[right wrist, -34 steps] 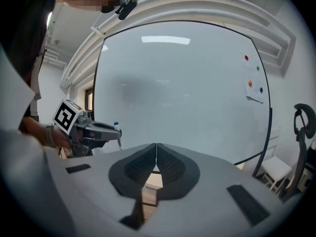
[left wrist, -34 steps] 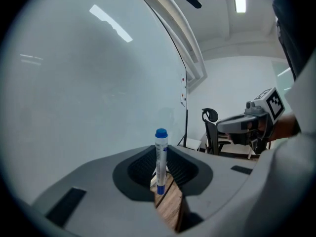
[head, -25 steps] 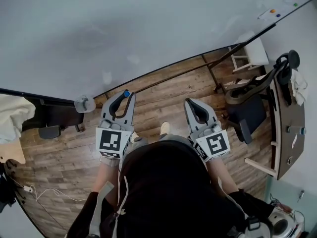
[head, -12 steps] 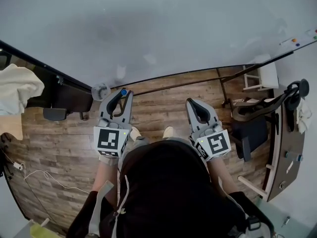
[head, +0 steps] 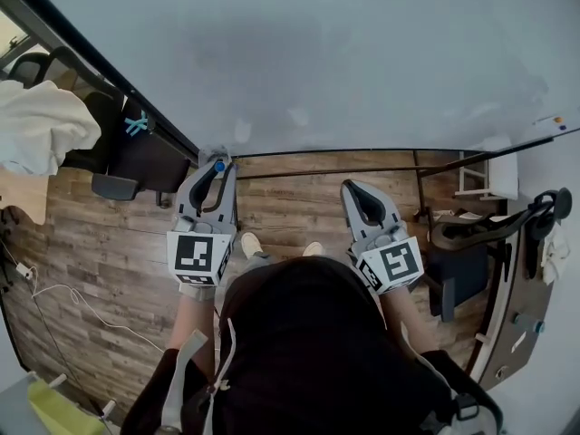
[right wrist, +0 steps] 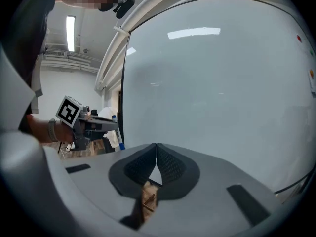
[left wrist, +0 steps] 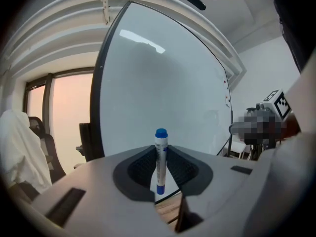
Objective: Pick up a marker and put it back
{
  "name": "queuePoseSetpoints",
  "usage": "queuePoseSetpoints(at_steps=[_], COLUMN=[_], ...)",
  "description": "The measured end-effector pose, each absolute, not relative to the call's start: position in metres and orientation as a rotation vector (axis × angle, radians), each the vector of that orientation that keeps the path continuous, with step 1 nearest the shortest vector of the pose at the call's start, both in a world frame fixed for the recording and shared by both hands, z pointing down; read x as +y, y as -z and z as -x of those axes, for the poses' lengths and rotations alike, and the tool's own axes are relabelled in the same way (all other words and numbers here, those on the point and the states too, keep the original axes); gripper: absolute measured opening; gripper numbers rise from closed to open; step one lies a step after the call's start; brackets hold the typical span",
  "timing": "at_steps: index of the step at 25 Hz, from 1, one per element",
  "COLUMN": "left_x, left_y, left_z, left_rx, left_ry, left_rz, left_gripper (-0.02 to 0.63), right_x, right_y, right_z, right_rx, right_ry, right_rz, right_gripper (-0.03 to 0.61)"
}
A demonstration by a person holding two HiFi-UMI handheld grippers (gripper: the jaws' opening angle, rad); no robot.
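Left tongs clamped on the marker: white barrel upright, blue cap on top, pinched mid-barrel. Right tongs pressed together, nothing between them. Both point to 12 o'clock at the whiteboard, close ahead. Judgement: carry phase. Hold the barrel vertical with a steady grip, and release only once its lower end is supported. Put-back spot not identifiable. Board's black lower rail lies just past the tips. Dark chair crowds 10 o'clock; open wood floor between the tongs; worktop at 4 o'clock, well apart.
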State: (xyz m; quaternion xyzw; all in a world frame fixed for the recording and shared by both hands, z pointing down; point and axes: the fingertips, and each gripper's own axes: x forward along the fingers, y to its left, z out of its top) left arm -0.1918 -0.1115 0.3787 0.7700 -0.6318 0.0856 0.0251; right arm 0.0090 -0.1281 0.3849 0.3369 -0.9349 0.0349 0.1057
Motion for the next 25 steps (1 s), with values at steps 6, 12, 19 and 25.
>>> queuePoseSetpoints(at_steps=[6,12,19,25], left_x=[-0.106,-0.101,-0.1,-0.104], left_y=[-0.378,-0.394,-0.411,-0.427], left_z=[0.216,0.24,0.255,0.259], left_rx=[-2.021,-2.054,-2.056,-2.046], left_ry=[-0.25,-0.26,-0.268,-0.295], left_rz=[-2.326,-2.25,-2.209,-2.211], left_gripper=[0.074,0.074,0.074,0.074], right_x=[-0.132,-0.133,-0.132,-0.13], right_y=[-0.384,-0.387,-0.392,-0.398], right_z=[0.011,0.03,0.04,0.042], right_rx=[-2.769,-2.764,-2.742,-2.712], right_ry=[-0.086,-0.08,-0.084,-0.099], right_rz=[-0.931,-0.887,-0.876,-0.893], right_gripper=[0.015,0.015,0.015,0.015])
